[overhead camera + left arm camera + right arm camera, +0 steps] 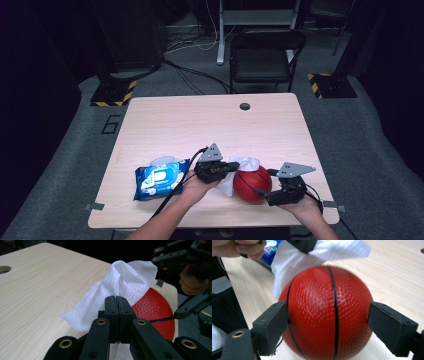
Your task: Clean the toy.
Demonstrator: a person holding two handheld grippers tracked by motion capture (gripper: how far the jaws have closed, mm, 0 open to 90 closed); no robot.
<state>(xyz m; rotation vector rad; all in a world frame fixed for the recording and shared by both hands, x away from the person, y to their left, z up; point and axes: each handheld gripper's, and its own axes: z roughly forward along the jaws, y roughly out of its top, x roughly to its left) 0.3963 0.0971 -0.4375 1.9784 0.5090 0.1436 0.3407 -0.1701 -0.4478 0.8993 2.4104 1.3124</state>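
Note:
A red ball with black seams rests near the table's front edge. My right gripper comes at it from the right, and in the right gripper view both pads press the sides of the ball. A white wipe drapes over the ball's far left side. My left gripper is shut on that wipe; in the left gripper view its jaws meet with the wipe pinched between them, just beside the ball.
A blue pack of wet wipes lies left of the left hand. The light wooden table has a round cable hole at the back. A black chair stands behind the table.

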